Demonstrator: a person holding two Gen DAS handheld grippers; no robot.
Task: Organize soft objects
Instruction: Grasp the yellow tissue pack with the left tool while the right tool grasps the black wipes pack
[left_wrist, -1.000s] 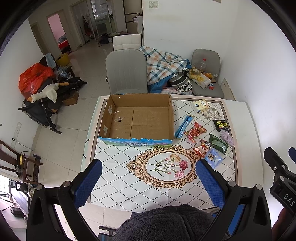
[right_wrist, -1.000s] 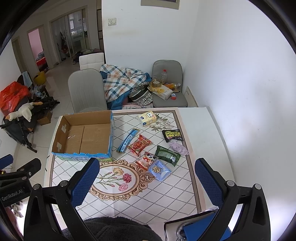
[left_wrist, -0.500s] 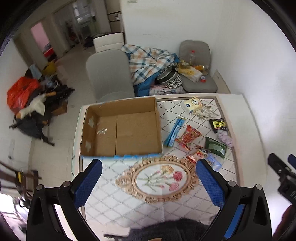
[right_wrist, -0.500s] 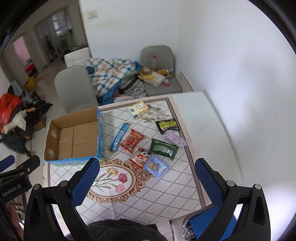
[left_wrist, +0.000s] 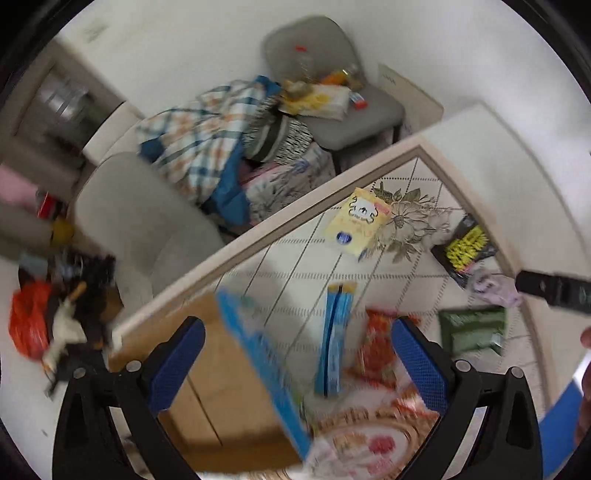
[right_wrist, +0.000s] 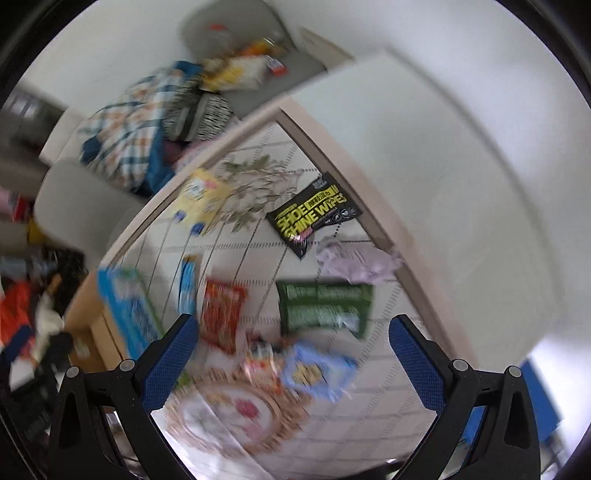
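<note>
Both claws are wide apart and hold nothing: the left claw (left_wrist: 297, 360) hangs over the cardboard box (left_wrist: 207, 387), the right claw (right_wrist: 291, 356) over soft packets on the tabletop (right_wrist: 369, 391). A green packet (right_wrist: 323, 308) lies beside a purple cloth (right_wrist: 356, 264).

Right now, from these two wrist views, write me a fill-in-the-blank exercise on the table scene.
1. The black packet carries yellow lettering that reads SHOE SHINE ____.
2. Both the left claw and the right claw are ____, gripping nothing.
3. The crumpled lilac item lies between the black packet and the ____ packet.
4. The cardboard box holds ____.

Missing words: WIPES; open; green; nothing
</note>
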